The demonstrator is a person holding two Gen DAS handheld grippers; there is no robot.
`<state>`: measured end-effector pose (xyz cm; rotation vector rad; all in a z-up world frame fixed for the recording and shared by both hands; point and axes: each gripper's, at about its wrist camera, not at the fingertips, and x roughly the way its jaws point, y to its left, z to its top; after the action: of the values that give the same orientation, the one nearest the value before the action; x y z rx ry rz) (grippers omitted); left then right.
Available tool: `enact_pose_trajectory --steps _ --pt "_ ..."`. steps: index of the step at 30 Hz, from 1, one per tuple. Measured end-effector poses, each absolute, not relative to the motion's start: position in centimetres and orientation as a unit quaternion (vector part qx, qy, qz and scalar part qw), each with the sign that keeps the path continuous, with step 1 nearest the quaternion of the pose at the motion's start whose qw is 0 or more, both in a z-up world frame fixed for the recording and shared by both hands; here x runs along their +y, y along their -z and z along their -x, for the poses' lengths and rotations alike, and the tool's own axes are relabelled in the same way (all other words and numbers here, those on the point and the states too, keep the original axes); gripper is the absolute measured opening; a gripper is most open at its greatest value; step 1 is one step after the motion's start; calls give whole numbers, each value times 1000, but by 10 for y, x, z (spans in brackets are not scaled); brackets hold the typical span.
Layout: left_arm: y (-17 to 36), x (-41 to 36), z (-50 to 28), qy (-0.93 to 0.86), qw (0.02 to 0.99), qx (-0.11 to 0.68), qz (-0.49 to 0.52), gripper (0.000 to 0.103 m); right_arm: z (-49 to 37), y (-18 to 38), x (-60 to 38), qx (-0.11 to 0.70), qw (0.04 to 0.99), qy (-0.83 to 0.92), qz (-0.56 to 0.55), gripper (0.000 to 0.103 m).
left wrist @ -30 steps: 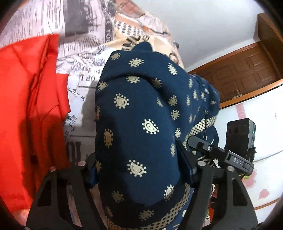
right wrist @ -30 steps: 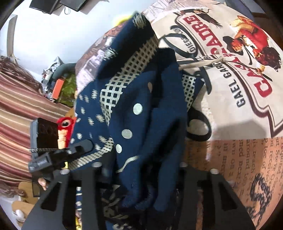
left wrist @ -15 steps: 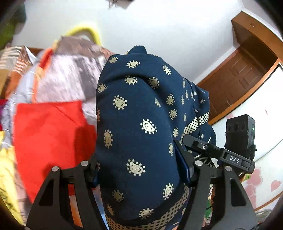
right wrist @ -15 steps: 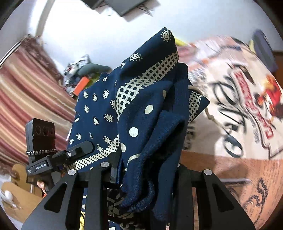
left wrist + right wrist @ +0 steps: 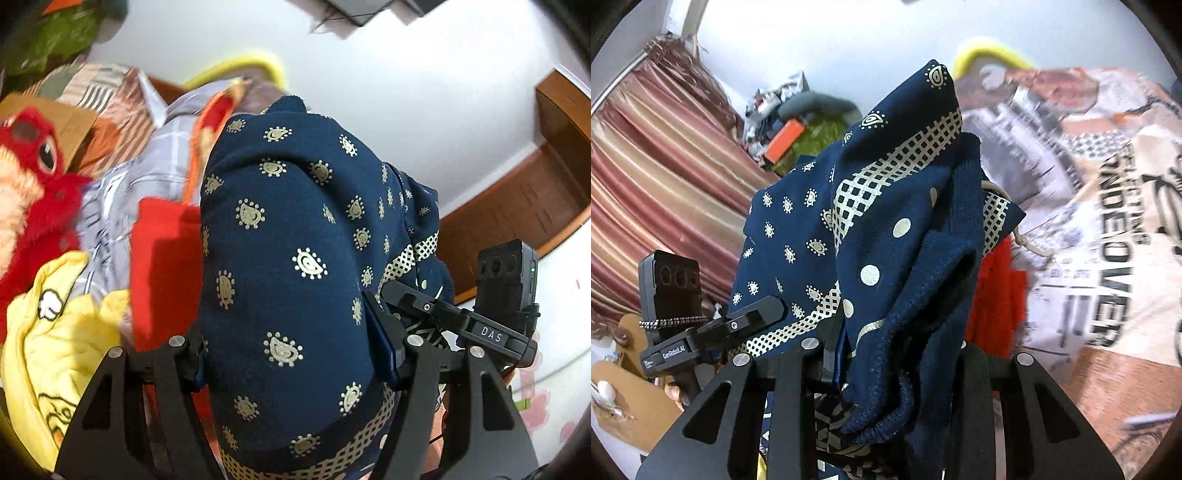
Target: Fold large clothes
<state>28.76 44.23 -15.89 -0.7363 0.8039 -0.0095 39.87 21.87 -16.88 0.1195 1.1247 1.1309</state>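
A navy garment with gold paisley print and a checked border is bunched up and lifted off the bed. My left gripper is shut on a thick fold of it, with cloth bulging up between the fingers. In the right wrist view the same garment stands in a peak, and my right gripper is shut on its hem and folds. Each gripper shows in the other's view: the right one close at the right, the left one at the lower left. Cloth hides the pads of both.
A red garment, a yellow printed garment and a red plush toy lie left of the bundle. A newspaper-print bedspread lies to the right. A striped curtain hangs on the left, and a wooden door stands behind.
Both grippers have risen and swung across with the navy garment still held. The views have tipped from the bedspread toward the wall, the clothes pile and the curtain.
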Motion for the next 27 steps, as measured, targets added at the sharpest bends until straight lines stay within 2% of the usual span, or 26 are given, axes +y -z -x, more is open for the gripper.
enact_pose_trajectory --steps 7,10,13,15,19,21,27 --pt "240 468 -315 -12 820 428 379 67 -421 231 250 555 682 -475 -26 28" --pt "266 475 -315 -16 814 432 388 70 -423 253 255 572 677 -464 7 33" --pt "265 472 -303 -15 819 419 392 72 -416 249 248 566 685 -458 30 48" --pt "259 467 -292 -28 823 420 382 75 -411 244 241 556 699 -448 49 64" --pt "242 455 -273 -48 832 421 357 77 -397 234 220 542 718 -432 68 71" --pt "233 444 -259 -55 842 424 330 82 -402 237 212 543 722 -424 65 75" --pt "233 401 -227 -75 851 449 263 84 -396 231 184 531 739 -406 80 78"
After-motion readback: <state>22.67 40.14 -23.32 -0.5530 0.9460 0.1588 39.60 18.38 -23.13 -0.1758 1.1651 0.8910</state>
